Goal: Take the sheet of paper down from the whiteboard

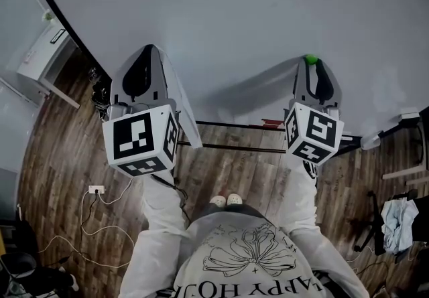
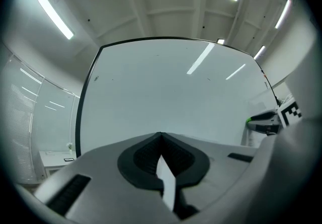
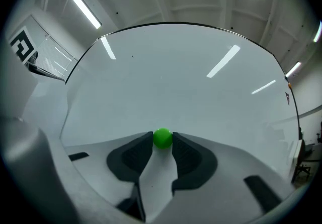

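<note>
The whiteboard [image 1: 255, 15] fills the upper part of the head view, and its surface is bare. My left gripper [image 1: 149, 50] is shut on the white sheet of paper [image 1: 185, 114], which hangs edge-on from its jaws down its right side, off the board. In the left gripper view the paper [image 2: 166, 181] runs as a thin strip between the closed pads of the left gripper [image 2: 161, 135]. My right gripper [image 1: 310, 63] is shut on a small green round magnet [image 1: 310, 59] close to the board. The magnet [image 3: 162, 138] sits pinched at the tips of the right gripper [image 3: 162, 140].
The whiteboard's black stand rail [image 1: 234, 126] crosses below the board. A white cabinet [image 1: 41, 55] stands at the left. A wall socket block [image 1: 96, 189] with cables lies on the wooden floor. A crumpled cloth [image 1: 398, 217] hangs at the right.
</note>
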A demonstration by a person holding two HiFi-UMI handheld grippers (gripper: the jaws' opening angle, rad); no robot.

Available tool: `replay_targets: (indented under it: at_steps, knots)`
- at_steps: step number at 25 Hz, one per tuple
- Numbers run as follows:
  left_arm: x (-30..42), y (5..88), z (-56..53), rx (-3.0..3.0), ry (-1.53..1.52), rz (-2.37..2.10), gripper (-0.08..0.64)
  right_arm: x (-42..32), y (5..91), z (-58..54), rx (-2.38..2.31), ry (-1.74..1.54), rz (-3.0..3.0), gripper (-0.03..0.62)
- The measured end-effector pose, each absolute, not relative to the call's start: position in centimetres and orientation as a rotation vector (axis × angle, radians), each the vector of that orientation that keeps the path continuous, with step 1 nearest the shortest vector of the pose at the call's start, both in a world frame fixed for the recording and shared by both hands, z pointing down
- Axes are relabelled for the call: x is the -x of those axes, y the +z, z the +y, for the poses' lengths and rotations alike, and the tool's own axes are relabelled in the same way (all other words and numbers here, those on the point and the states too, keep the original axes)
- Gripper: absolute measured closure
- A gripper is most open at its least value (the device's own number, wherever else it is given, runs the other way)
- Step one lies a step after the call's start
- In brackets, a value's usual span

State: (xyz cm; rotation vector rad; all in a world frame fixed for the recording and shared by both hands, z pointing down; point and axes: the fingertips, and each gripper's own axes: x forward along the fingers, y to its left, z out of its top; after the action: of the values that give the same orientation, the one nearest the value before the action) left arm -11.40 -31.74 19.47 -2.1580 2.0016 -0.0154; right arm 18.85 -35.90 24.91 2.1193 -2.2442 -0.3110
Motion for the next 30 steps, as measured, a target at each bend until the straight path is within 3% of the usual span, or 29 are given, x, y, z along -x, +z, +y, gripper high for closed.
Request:
replay_targets:
  at_steps: [8,11,15,23,30]
  knots:
    - [10.8,19.3,-31.3,2.165,-0.001,1.994,0.558,-18.9,25.2,-36.1,-2.108,-0.306,-2.247,0.469]
    - [10.5,19.2,-31.3,2.172,0.007,1.986,0.558,-18.8,25.1,-35.8,-2.102,-0.311,-2.274,0.417]
    - [10.1,19.0,-31.0,2.177,0.017,1.976,0.558,-18.5,24.4,-34.6,-2.107,-0.335,-2.302,0.410]
    - [8.8,18.7,-30.0,2.198,0.055,1.948,0.557,-18.0,22.1,-31.9,-2.146,-0.378,-2.372,0.517]
    - [8.2,19.3,-29.1,2.217,0.079,1.951,0.558,-17.5,21.3,-30.5,-2.170,-0.381,-2.410,0.569]
